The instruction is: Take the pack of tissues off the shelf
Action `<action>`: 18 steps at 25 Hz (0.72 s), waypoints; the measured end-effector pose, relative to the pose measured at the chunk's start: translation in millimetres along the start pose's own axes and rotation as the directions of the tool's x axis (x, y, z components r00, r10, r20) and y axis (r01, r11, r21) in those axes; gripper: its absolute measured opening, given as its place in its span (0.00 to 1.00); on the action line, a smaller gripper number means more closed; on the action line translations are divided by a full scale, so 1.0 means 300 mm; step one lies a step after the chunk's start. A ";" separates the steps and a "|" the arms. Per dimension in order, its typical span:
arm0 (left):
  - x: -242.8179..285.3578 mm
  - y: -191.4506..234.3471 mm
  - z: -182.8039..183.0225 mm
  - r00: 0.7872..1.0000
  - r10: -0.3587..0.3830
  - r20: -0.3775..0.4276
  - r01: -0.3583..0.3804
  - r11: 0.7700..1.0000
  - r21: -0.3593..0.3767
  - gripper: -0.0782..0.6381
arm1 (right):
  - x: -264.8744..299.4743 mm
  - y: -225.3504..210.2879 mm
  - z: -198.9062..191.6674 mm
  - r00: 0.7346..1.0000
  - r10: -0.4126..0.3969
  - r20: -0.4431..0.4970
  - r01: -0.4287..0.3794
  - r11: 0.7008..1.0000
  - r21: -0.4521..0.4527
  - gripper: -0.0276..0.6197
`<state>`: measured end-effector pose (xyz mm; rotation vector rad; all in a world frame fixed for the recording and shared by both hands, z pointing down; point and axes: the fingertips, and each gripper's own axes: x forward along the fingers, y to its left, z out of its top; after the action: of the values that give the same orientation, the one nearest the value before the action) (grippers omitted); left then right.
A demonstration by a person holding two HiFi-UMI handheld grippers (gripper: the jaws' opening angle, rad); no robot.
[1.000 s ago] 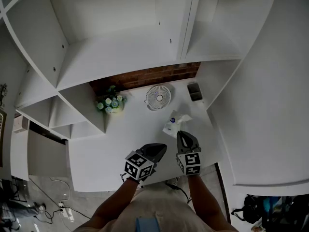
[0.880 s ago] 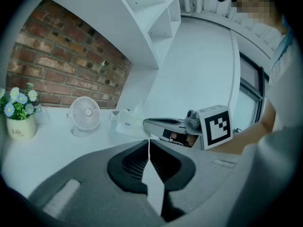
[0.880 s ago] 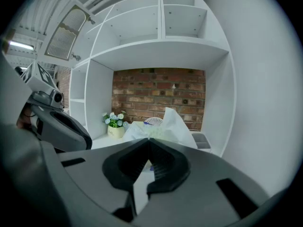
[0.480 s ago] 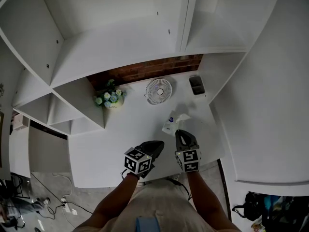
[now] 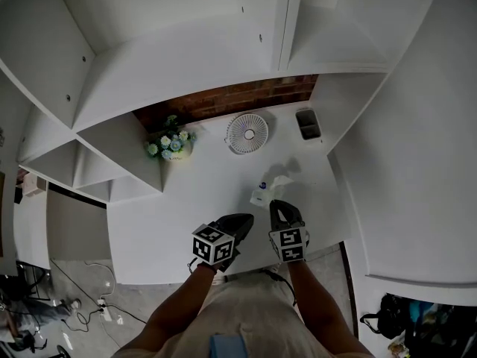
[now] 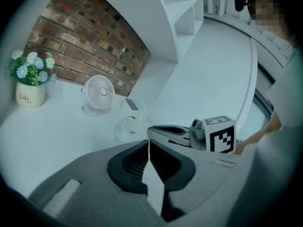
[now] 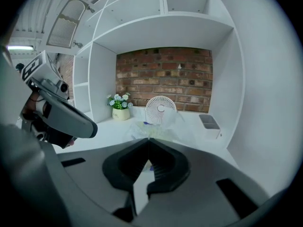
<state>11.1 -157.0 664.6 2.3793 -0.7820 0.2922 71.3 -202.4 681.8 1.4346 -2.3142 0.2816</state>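
The pack of tissues (image 5: 268, 188) is a clear-wrapped white pack with a blue mark. It hangs just above the white desk (image 5: 186, 207) and casts a shadow behind it. My right gripper (image 5: 278, 204) is shut on its near edge. In the right gripper view the crinkled wrap (image 7: 152, 128) sits right at the closed tips of the right gripper (image 7: 149, 139). My left gripper (image 5: 244, 218) is beside it on the left, shut with nothing in it. The left gripper view shows its own tips (image 6: 149, 141) meeting, with the pack (image 6: 127, 126) beyond them.
A small white fan (image 5: 247, 133), a pot of flowers (image 5: 170, 144) and a grey box (image 5: 307, 124) stand at the back of the desk against a brick wall (image 5: 223, 99). White shelf compartments (image 5: 134, 73) rise above and on both sides.
Both grippers have sunk lower toward the desk. The right one has carried the pack of tissues down with it.
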 end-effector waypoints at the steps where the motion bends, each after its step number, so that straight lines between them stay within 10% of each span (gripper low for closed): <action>1: 0.003 0.002 -0.004 1.000 0.001 -0.002 -0.001 1.000 0.000 0.13 | 0.005 0.003 -0.010 1.000 0.002 -0.007 -0.002 1.000 -0.001 0.07; 18: 0.026 0.021 -0.013 1.000 -0.013 -0.009 0.013 1.000 -0.024 0.13 | 0.054 0.019 -0.085 0.998 0.012 -0.065 -0.011 1.000 0.012 0.07</action>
<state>13.6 -162.2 673.6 2.3579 -0.7615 0.2862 65.6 -203.5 712.2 1.3973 -2.2733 0.3408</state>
